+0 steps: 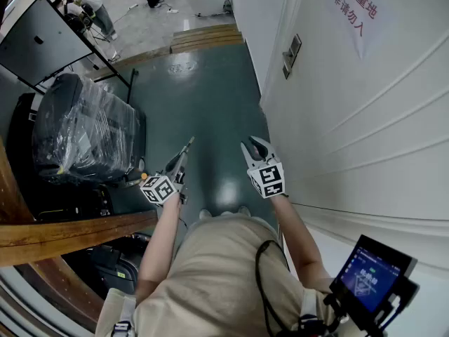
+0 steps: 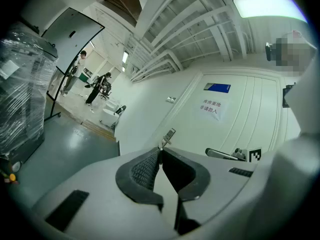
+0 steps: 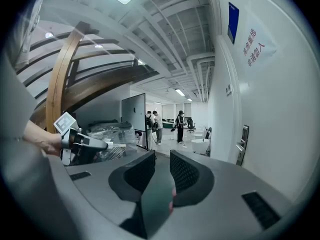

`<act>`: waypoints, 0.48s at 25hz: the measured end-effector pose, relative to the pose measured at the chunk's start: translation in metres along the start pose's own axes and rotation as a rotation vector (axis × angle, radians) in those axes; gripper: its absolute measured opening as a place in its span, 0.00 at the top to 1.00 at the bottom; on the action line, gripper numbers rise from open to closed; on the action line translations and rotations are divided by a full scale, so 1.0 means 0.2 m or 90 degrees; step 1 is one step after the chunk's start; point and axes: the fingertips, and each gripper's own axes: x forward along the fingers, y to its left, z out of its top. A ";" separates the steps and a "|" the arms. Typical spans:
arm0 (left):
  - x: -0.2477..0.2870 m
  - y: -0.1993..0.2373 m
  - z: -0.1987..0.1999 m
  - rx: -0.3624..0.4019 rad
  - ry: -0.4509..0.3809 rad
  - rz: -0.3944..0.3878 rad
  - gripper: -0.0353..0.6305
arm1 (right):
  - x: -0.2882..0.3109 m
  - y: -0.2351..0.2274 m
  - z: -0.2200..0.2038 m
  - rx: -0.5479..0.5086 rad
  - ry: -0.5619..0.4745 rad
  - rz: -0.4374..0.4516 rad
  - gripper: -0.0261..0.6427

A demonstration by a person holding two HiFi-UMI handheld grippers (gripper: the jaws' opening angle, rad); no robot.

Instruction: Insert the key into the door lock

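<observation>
The door lock point(image 1: 292, 53) is a grey plate with a lever on the white door point(image 1: 365, 111), well ahead of both grippers. It also shows as the lock point(image 2: 169, 135) just beyond the left jaw tips and as the lock point(image 3: 242, 143) at the right. My left gripper point(image 1: 188, 148) is shut, and a thin silvery key tip point(image 3: 106, 145) sticks out of its jaws. My right gripper point(image 1: 257, 146) stands open beside it, closer to the door, with nothing between its fingers. Both point forward along the floor.
A dark bulky load wrapped in plastic film point(image 1: 84, 132) stands at the left beside a black panel on a stand point(image 1: 42, 44). A curved wooden beam point(image 1: 63, 230) runs at lower left. Wooden steps point(image 1: 207, 37) and people point(image 1: 88, 2) are far ahead. A paper sign point(image 1: 354, 9) hangs on the door.
</observation>
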 end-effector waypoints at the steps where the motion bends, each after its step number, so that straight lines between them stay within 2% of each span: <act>1: 0.00 0.00 0.00 0.000 0.000 0.000 0.90 | 0.00 0.00 0.00 0.000 -0.002 0.001 0.82; 8: 0.02 -0.01 -0.04 0.001 -0.002 -0.003 0.90 | -0.03 -0.03 -0.03 0.011 -0.014 -0.003 0.82; 12: 0.01 -0.03 -0.06 0.000 -0.007 0.001 0.90 | -0.06 -0.05 -0.02 0.056 -0.031 0.007 0.81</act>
